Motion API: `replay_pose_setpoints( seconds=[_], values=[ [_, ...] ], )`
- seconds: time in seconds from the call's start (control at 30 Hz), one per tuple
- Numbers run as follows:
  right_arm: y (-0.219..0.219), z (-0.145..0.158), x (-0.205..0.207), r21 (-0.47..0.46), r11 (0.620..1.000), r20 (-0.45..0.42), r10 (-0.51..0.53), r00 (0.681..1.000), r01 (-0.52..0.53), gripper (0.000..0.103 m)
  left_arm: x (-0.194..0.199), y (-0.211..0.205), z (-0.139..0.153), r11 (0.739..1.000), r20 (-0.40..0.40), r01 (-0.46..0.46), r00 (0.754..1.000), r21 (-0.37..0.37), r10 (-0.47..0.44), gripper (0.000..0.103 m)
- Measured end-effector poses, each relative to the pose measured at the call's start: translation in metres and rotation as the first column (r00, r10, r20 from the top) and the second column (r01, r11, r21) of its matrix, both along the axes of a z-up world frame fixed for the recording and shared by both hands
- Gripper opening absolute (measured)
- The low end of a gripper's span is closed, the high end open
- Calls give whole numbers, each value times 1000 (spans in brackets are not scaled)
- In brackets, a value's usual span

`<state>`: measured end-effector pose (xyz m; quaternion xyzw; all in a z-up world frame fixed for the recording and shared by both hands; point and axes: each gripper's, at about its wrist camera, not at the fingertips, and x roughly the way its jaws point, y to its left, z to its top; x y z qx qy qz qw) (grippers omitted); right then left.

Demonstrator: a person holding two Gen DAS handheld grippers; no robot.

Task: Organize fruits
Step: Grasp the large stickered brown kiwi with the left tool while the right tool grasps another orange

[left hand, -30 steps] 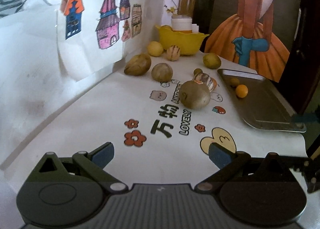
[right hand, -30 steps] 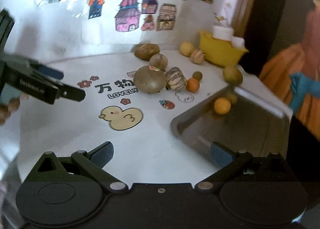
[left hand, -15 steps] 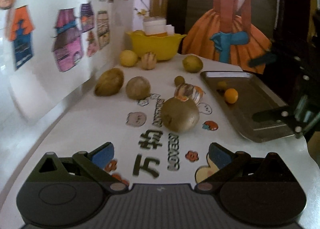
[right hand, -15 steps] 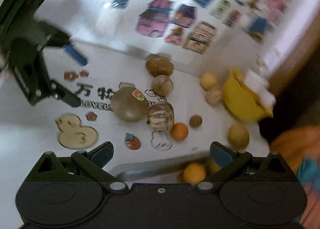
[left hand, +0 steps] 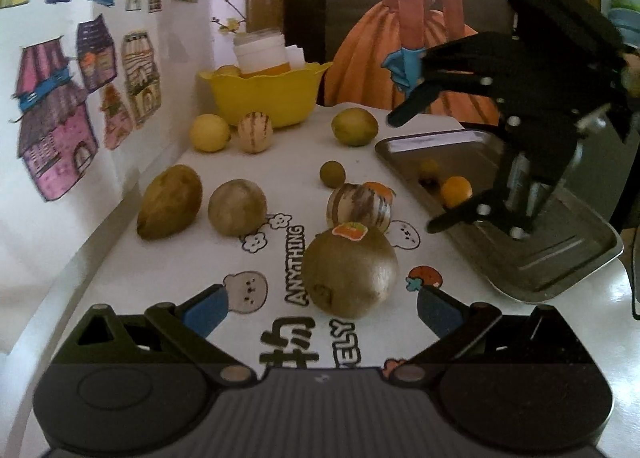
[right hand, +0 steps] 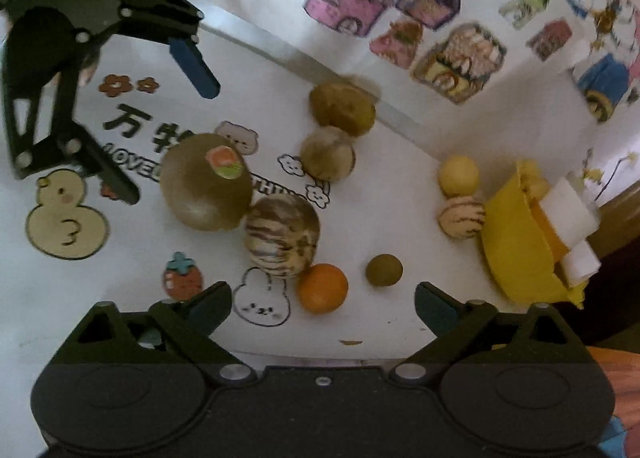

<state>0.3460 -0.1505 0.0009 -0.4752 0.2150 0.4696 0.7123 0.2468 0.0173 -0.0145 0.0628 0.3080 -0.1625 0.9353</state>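
Large brown kiwi-like fruit (left hand: 351, 271) with sticker: being framed on the table (left hand: 168, 278) between the wide-spread, empty left gripper (left hand: 323, 310). Right gripper (right hand: 323, 308): jaws just narrowed slightly, wide, nothing being gripped; small orange (right hand: 323, 287) lying between them. Metal tray (left hand: 568, 258): right, holding an orange fruit (left hand: 456, 191).

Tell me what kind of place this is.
Probably a home, perhaps a child's corner: coloured house drawings hang on the wall, a cartoon-printed cloth covers the table, and loose fruit lies beside a yellow bowl and metal tray.
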Motion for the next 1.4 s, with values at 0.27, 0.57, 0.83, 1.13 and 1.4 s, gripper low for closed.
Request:
replay_pose_setpoints(
  seconds=[0.27,0.57,0.83,1.13,1.4],
  values=[
    [5,-12,30,-42,999,-96,15,995,-19,79,12,-4,-5,998,-15,57,998,-13,-57,93],
    [7,-15,45,-24,999,-180,40,983,-45,58,21,-7,-9,995,-34,86,996,-42,-87,82],
    [8,-17,41,-12,995,-189,97,977,-101,44,28,-5,-9,995,-40,82,996,-52,-84,74],
    [6,-19,45,8,998,-180,68,981,-68,35,25,-6,-9,994,-49,81,995,-74,-85,62],
    [-1,-24,36,75,996,-139,-43,989,54,34,22,0,-7,986,-101,-49,994,-159,33,61]
  ],
)
